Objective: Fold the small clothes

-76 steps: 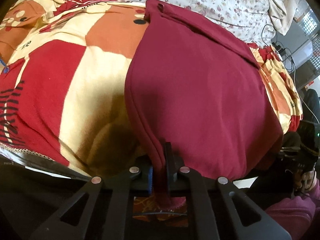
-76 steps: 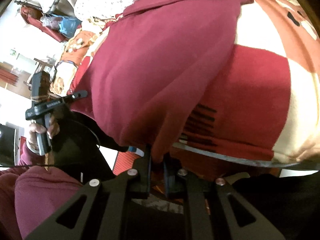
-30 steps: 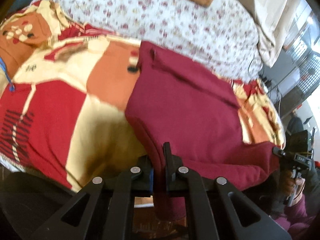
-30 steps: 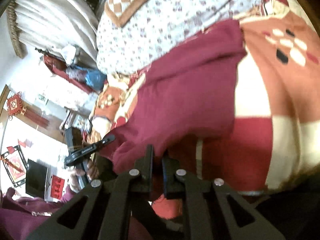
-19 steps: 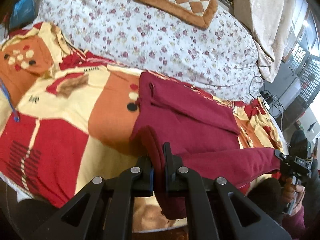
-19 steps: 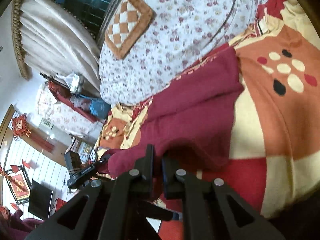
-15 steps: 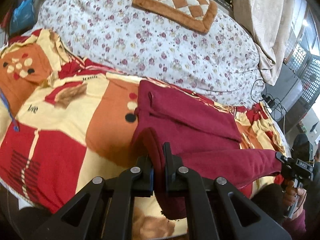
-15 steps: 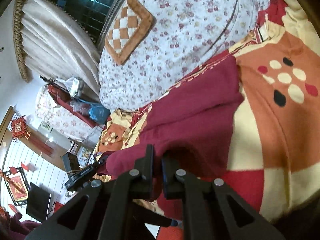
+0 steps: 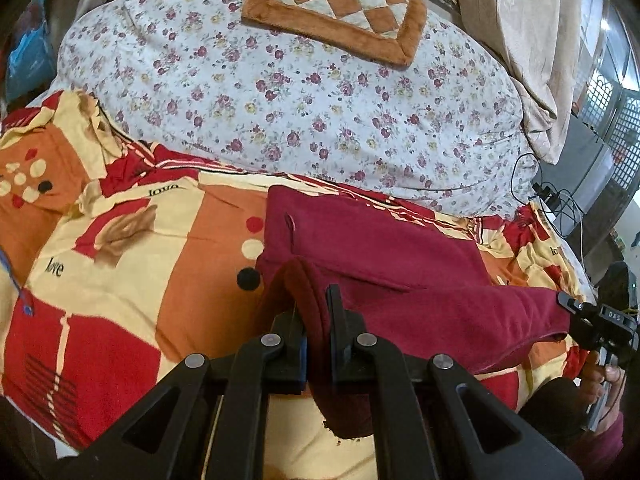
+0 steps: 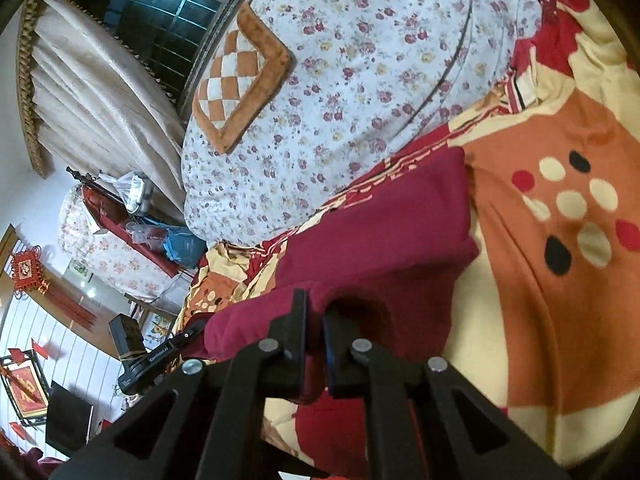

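Observation:
A dark red garment (image 9: 400,256) lies on a red, orange and cream patterned blanket (image 9: 132,264). My left gripper (image 9: 314,300) is shut on its near left corner, lifted above the blanket. My right gripper (image 10: 315,312) is shut on the opposite near corner of the garment (image 10: 384,240). The near edge hangs stretched between the two grippers, over the part that still lies flat. The right gripper also shows at the right edge of the left wrist view (image 9: 592,316), and the left gripper at the left of the right wrist view (image 10: 160,356).
A white floral duvet (image 9: 304,92) is heaped behind the garment, with an orange checkered cushion (image 9: 336,4) on top. Beige curtains (image 10: 92,92) hang behind. Cables (image 9: 552,196) lie at the bed's right edge. Furniture stands beyond the bed.
Both grippers have lifted the garment's near edge and carried it forward over the garment, away from the bed's near edge. The garment lay spread flat before.

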The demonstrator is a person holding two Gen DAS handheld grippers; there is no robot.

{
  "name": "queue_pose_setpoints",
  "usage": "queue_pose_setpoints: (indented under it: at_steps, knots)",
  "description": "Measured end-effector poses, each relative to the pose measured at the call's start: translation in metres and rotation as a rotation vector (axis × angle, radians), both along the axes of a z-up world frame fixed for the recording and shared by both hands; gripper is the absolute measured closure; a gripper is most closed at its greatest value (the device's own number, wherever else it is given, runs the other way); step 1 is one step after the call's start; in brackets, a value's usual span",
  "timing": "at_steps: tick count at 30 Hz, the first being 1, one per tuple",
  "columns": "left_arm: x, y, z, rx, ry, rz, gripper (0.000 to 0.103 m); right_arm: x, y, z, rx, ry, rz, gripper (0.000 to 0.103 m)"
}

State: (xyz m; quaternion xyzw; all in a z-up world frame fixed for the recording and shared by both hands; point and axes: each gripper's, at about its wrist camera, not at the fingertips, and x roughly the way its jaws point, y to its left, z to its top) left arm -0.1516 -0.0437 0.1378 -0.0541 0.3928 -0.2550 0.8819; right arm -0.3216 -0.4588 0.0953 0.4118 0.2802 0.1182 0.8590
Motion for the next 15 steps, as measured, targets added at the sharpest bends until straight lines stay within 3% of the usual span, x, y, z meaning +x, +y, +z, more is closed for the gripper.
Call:
queue_pose_setpoints:
  at_steps: [15]
  knots:
    - [0.052, -0.030, -0.003, 0.030, -0.001, 0.003, 0.103, 0.051, -0.019, 0.007, -0.067, 0.019, -0.047, 0.096]
